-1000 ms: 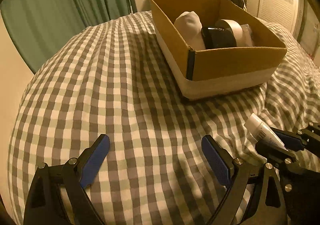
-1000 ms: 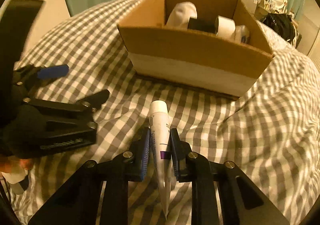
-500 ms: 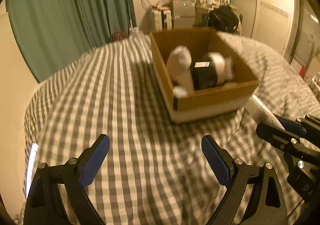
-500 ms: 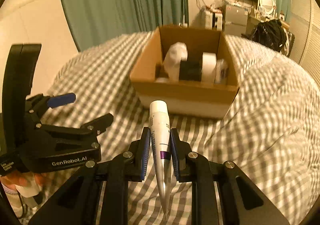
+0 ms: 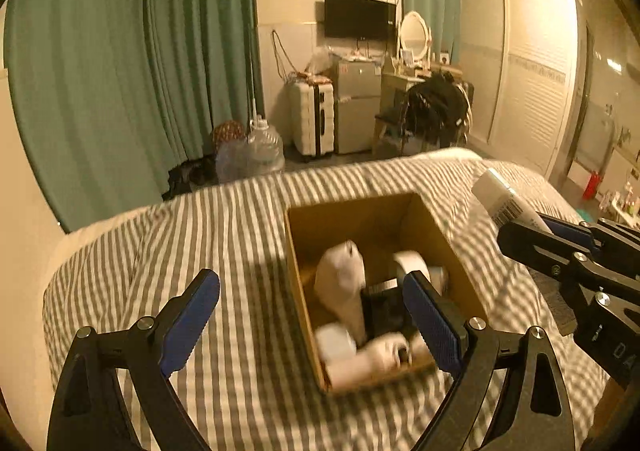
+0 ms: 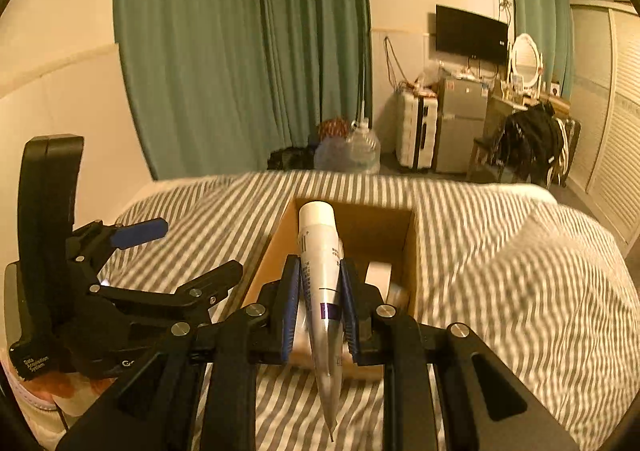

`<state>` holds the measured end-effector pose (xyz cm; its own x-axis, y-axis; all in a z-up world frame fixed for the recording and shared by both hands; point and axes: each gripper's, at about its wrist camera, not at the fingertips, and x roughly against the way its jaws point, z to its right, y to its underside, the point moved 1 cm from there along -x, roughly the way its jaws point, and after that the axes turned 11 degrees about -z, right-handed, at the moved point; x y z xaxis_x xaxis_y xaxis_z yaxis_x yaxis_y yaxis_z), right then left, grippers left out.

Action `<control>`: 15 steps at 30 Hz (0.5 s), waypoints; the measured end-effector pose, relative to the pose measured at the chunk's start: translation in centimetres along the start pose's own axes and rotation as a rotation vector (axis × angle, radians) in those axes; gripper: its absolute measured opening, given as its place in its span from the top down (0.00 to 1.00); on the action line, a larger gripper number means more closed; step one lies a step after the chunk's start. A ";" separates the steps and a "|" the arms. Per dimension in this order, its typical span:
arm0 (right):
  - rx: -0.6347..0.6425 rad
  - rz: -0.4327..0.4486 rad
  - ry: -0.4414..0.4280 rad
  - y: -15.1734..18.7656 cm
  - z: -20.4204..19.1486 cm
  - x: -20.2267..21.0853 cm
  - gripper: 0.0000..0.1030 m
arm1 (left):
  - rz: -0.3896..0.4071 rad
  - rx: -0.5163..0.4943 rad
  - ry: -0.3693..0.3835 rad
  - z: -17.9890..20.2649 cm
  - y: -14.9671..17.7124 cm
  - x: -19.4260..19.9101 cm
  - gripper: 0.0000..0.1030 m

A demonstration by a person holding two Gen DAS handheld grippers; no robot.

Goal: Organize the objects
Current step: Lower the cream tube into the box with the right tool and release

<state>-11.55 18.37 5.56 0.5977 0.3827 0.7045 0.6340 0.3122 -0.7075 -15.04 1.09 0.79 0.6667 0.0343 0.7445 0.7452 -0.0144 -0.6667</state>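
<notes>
Here the white tube (image 6: 320,275) is clamped between the two blue pads of the right gripper (image 6: 320,303), cap end pointing forward and crimped tail hanging toward the camera. In the right wrist view the cap overlaps the open top of the cardboard box (image 6: 408,243); in the left wrist view the tube (image 5: 504,203) appears off the box's right side, above the bed, so its exact position relative to the box rim cannot be settled. The cardboard box (image 5: 296,263) sits on the bed (image 5: 240,235), which carries a grey-and-white checked cover. Inside the box lie a white rounded item (image 5: 340,283), a black item (image 5: 384,307), a roll of white tape (image 5: 412,263) and further pale objects, blurred. The left gripper (image 5: 312,311) is held above the bed at the near left of the box, its jaws standing wide apart with nothing between them. Beyond the bed hang green curtains (image 5: 120,71); a clear water jug (image 5: 264,147), a white suitcase (image 5: 312,119), a wall television (image 5: 360,17) and an oval mirror (image 5: 414,31) stand at the far wall.
</notes>
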 end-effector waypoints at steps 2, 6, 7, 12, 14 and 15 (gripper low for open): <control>0.000 0.014 0.003 -1.8 0.7 -1.0 0.82 | 0.009 -0.001 -0.001 0.0 -1.5 -0.8 0.07; -0.004 0.025 0.009 -4.8 2.0 -3.2 0.82 | 0.029 0.012 -0.030 -0.5 -4.7 -3.1 0.07; -0.011 0.023 0.009 -5.6 2.4 -4.4 0.82 | 0.033 0.014 -0.038 -0.7 -5.3 -3.9 0.07; -0.052 -0.015 -0.004 -7.5 3.8 -9.6 0.82 | -0.010 0.008 -0.072 -1.4 -5.7 -8.3 0.07; -0.054 -0.049 0.010 -7.7 4.3 -12.1 0.82 | -0.039 -0.013 -0.088 -1.2 -5.4 -10.1 0.07; -0.058 -0.065 0.018 -7.6 4.6 -13.3 0.81 | -0.052 -0.019 -0.092 -1.1 -5.2 -10.8 0.07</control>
<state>-26.56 14.90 1.34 0.5628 0.3479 0.7499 0.6985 0.2851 -0.6564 -26.15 -0.28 -3.74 0.6239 0.1267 0.7711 0.7794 -0.0294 -0.6258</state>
